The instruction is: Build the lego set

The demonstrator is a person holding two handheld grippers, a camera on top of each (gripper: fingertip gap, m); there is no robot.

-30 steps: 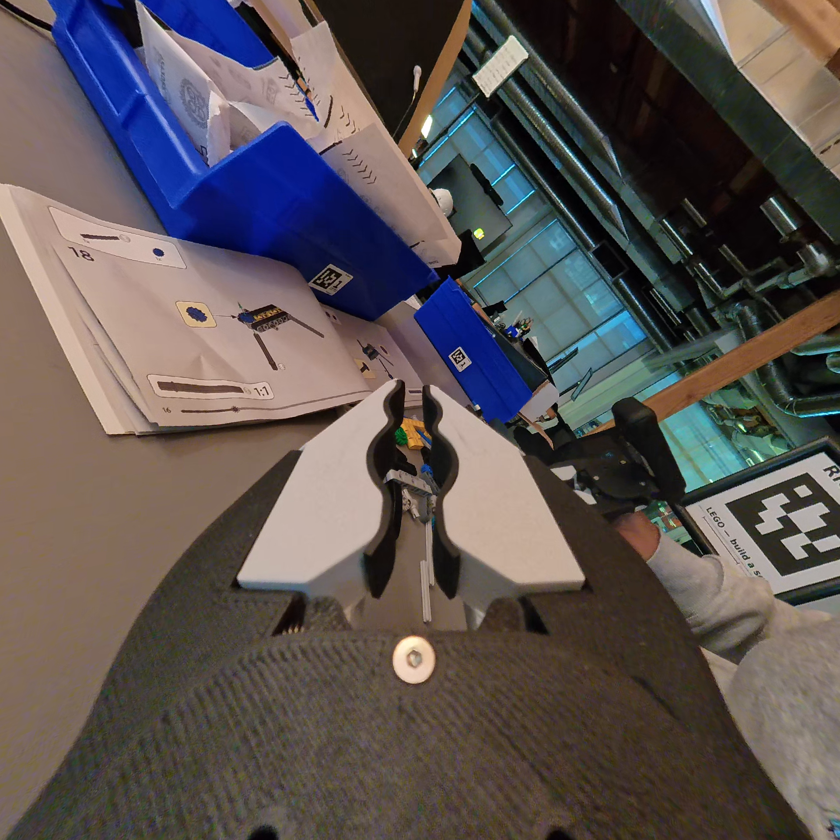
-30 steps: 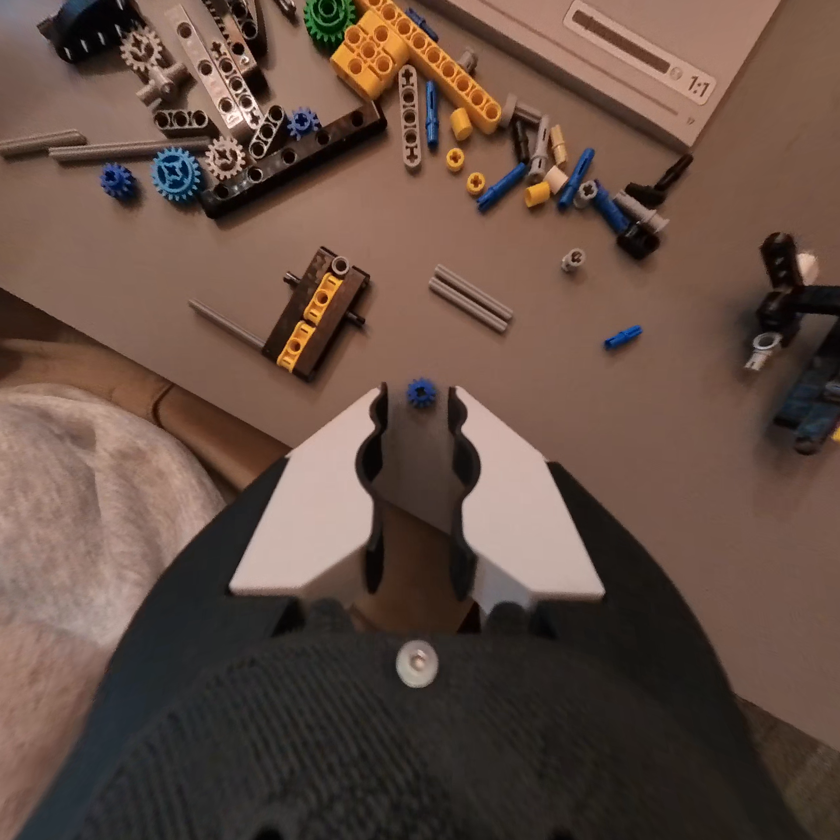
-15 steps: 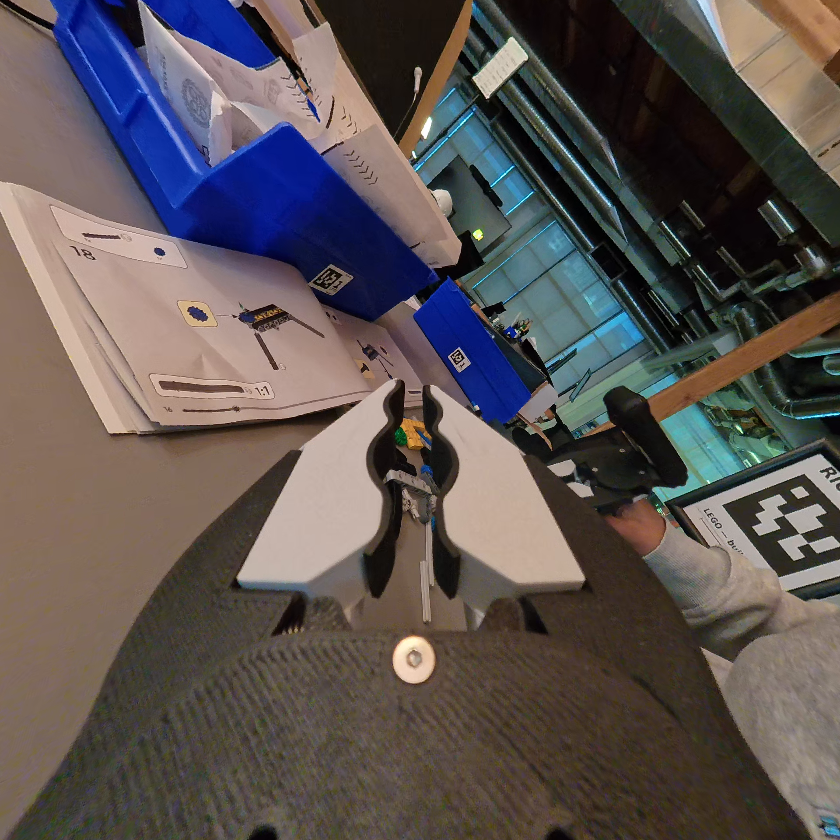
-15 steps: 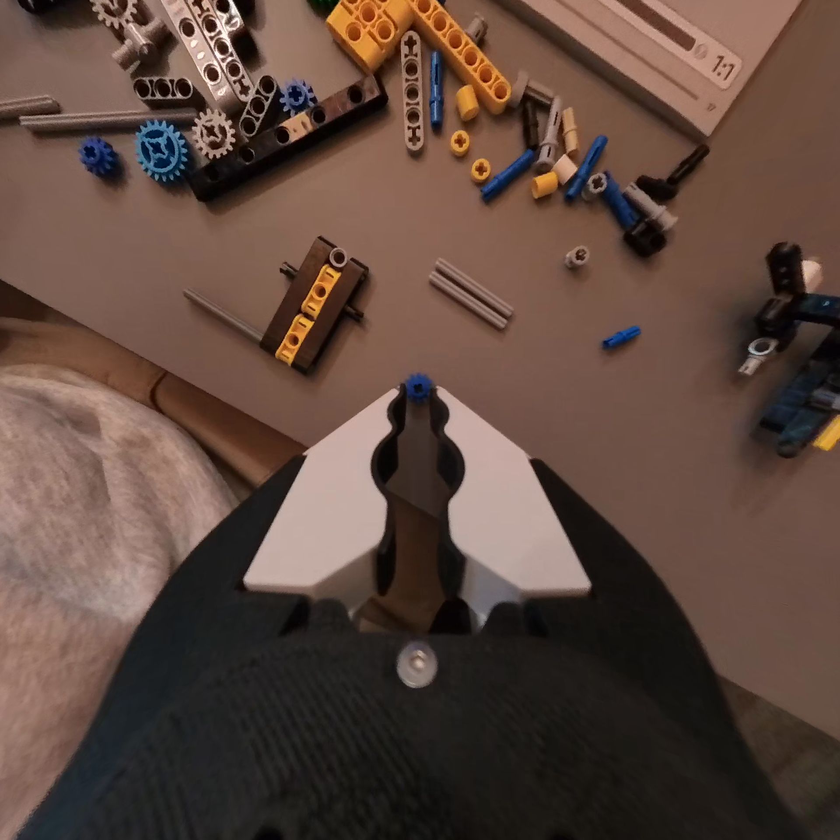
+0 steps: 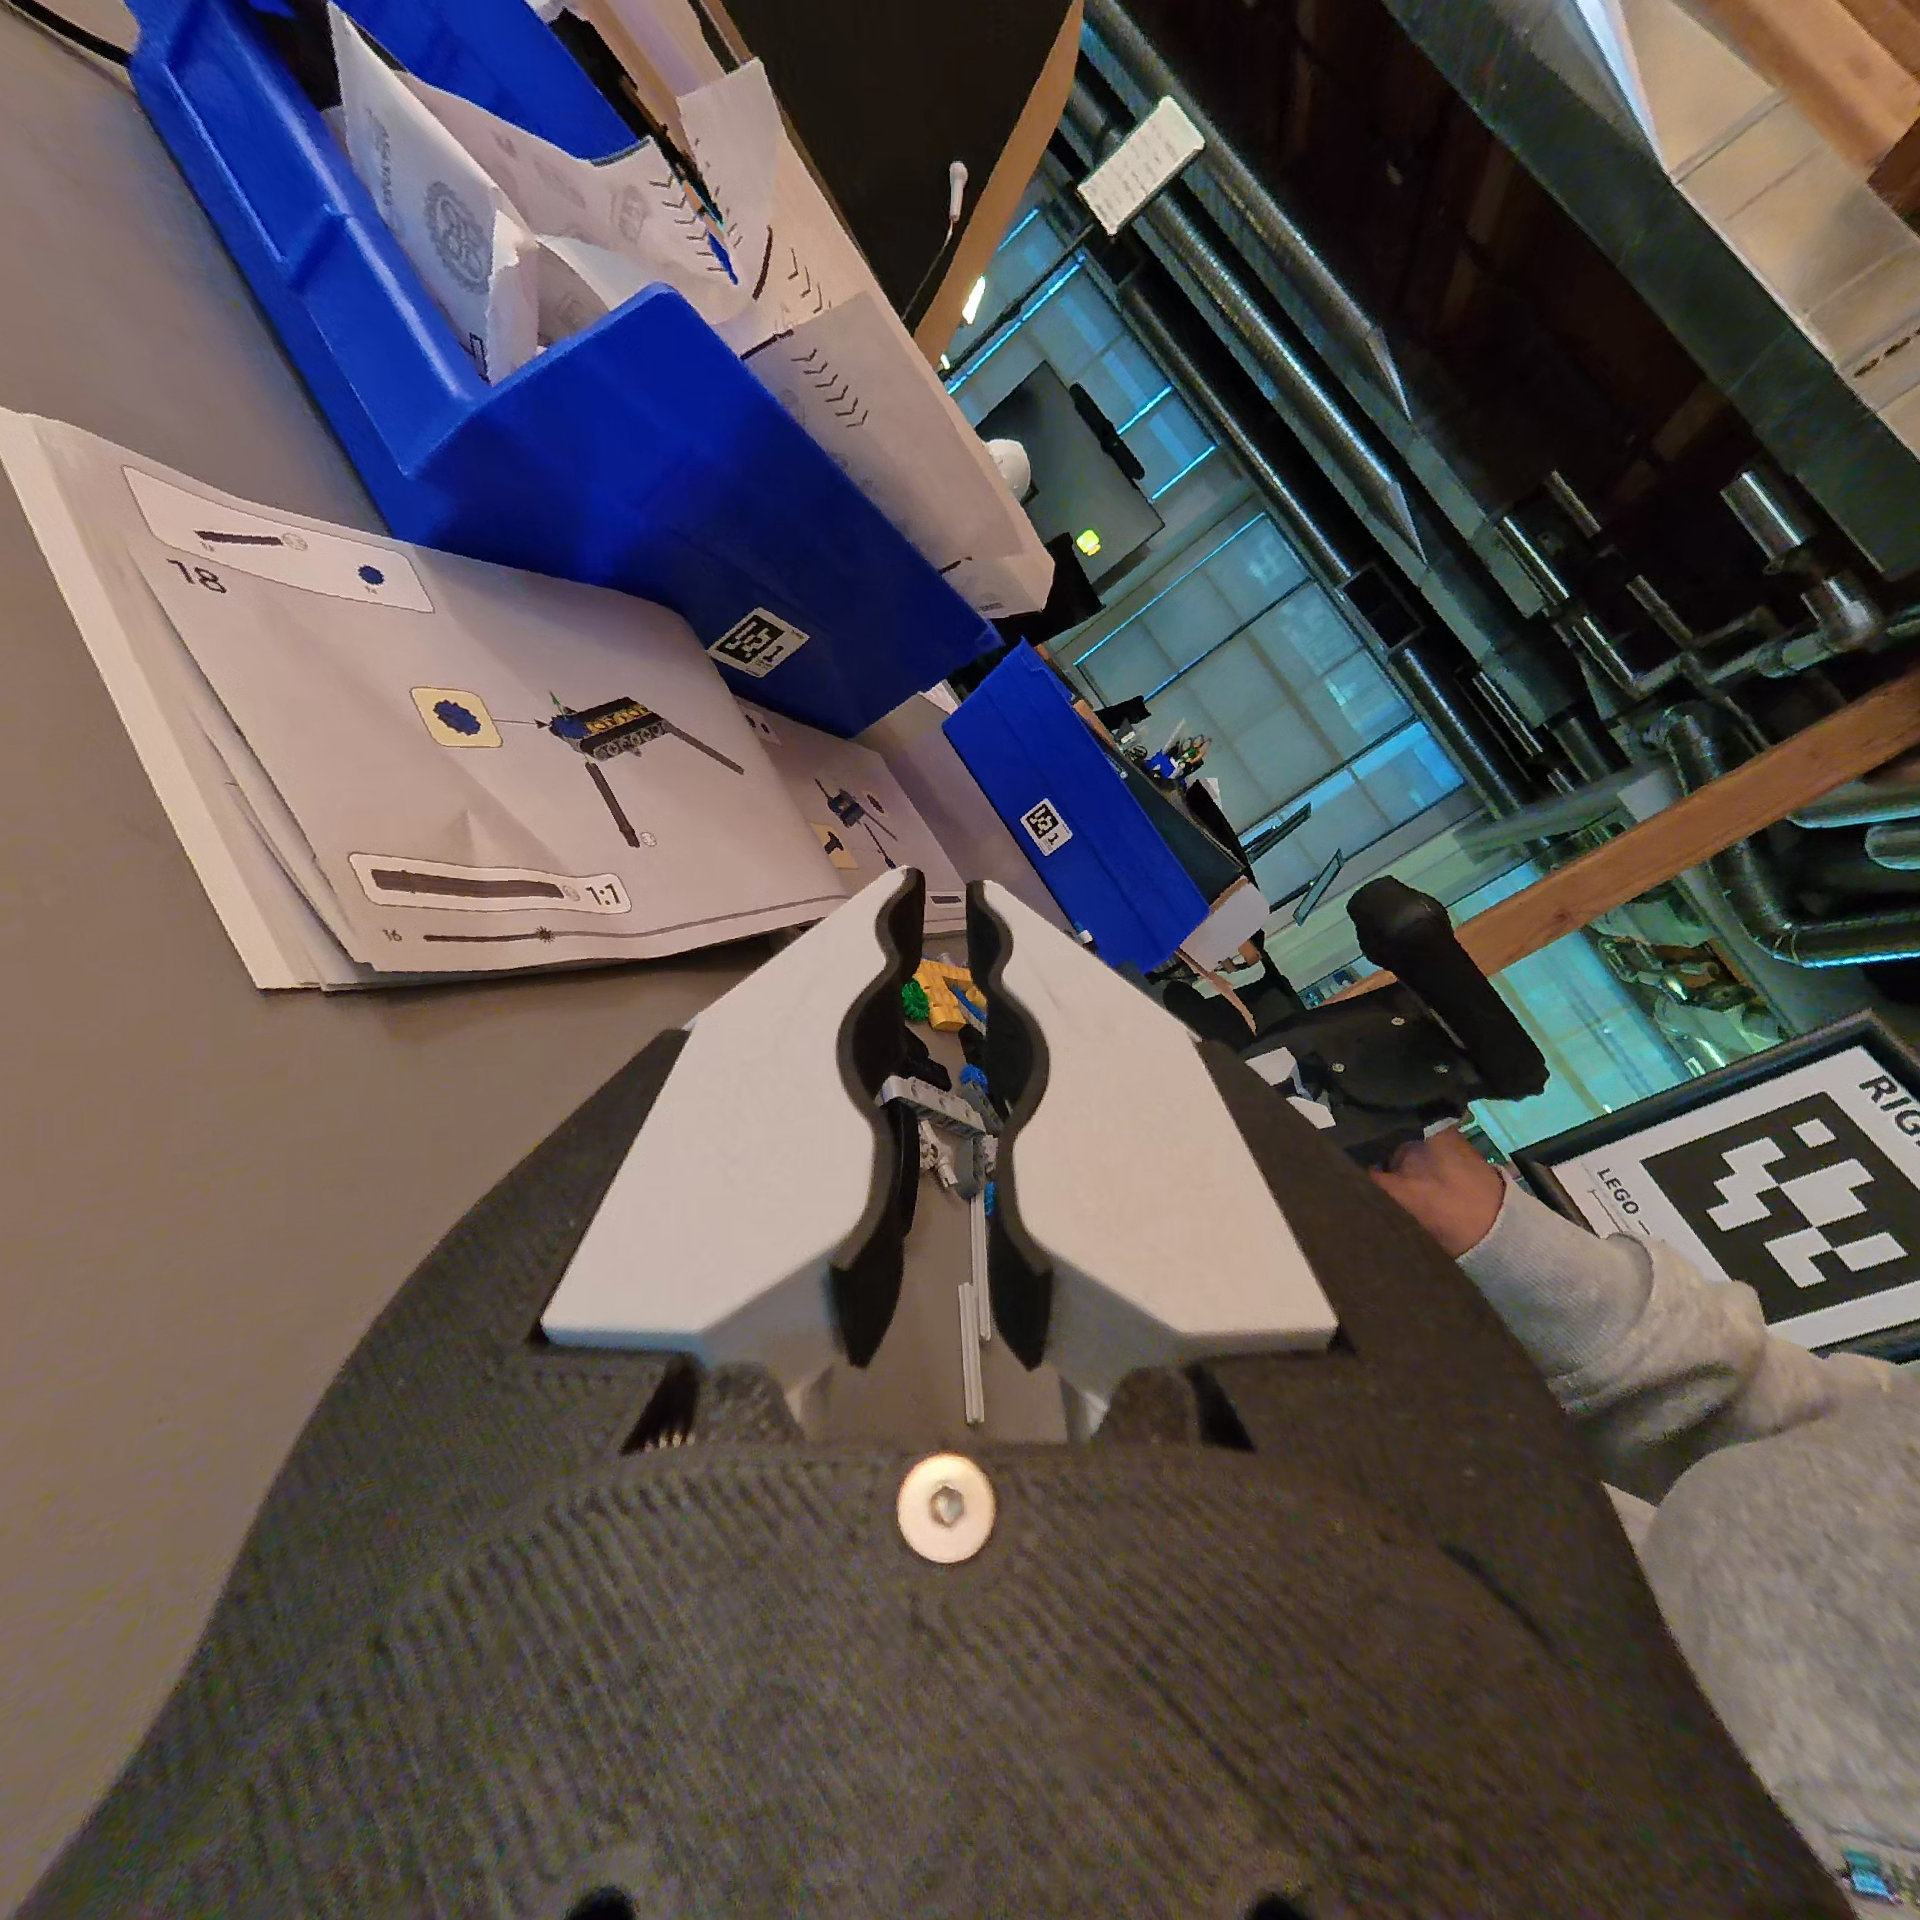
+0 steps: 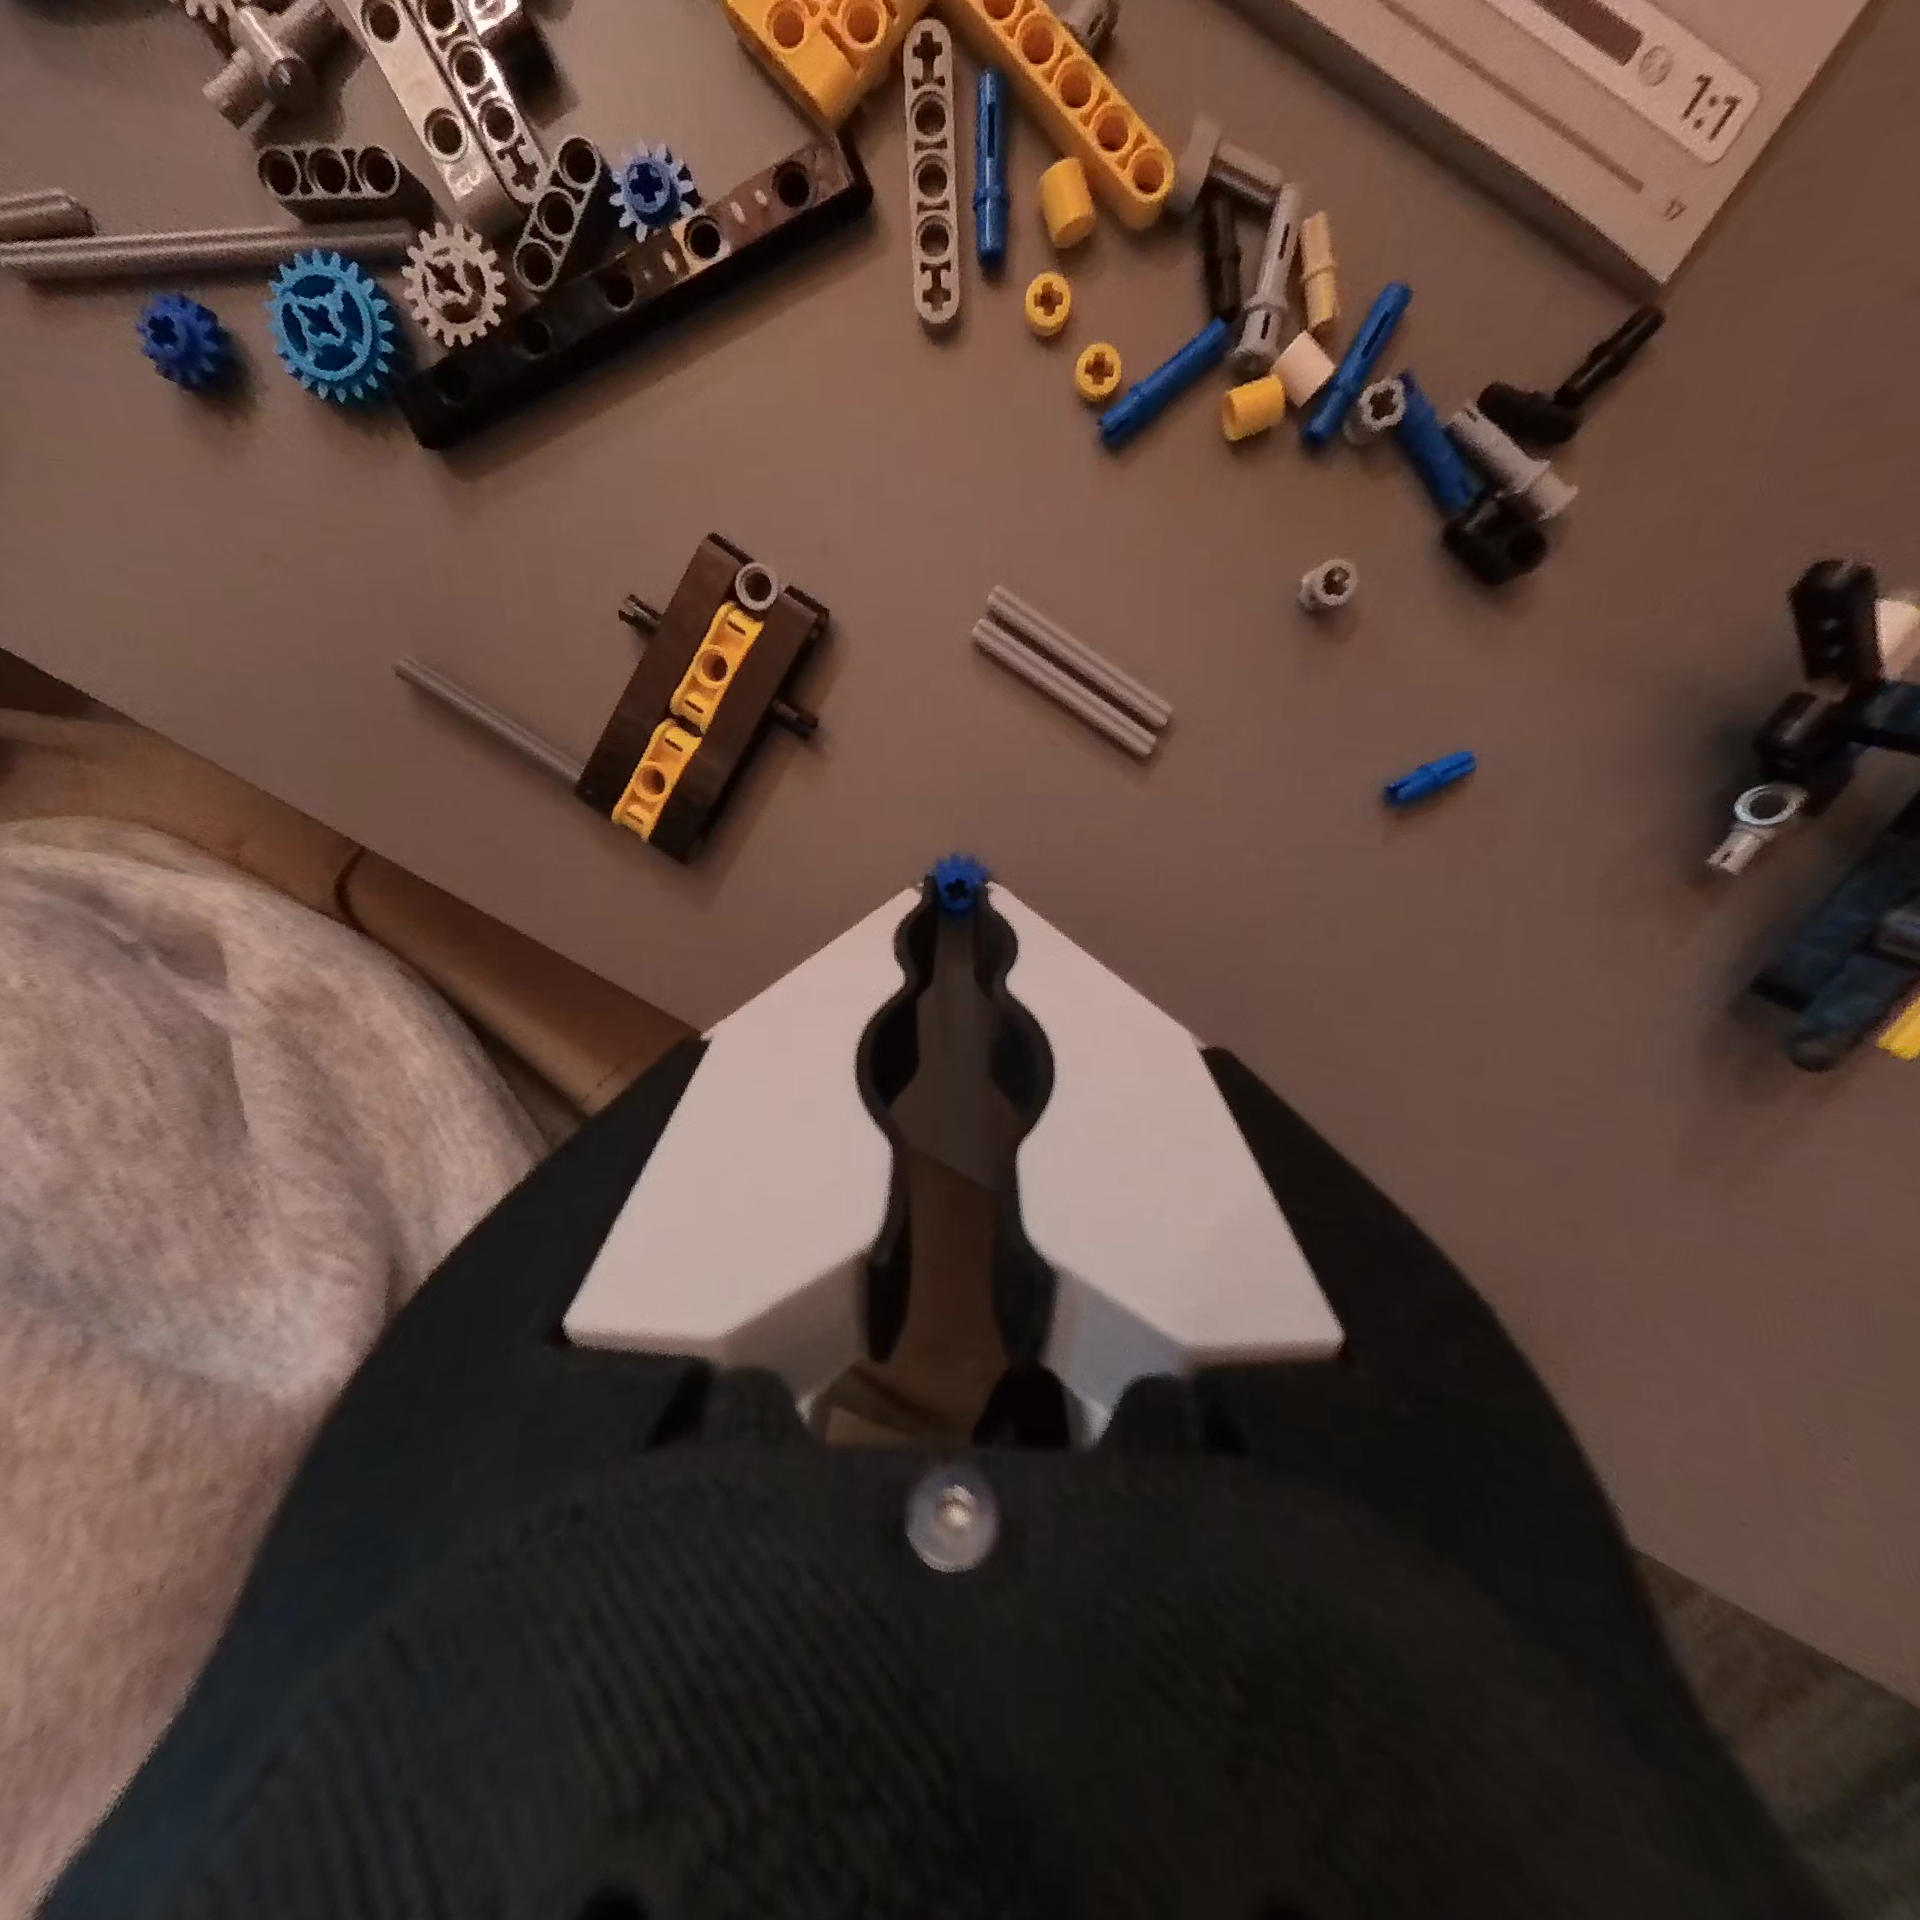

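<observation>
Grey table (image 6: 1351,935); right gripper (image 6: 954,891) pinching small blue gear (image 6: 954,885), teeth half hidden.

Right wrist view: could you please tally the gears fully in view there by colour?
Blue: 4, the held gear in the right gripper's jaws, plus the dark small gear, the light large gear and the gear by the black beam
Grey: 1, the grey gear
Total: 5
</observation>
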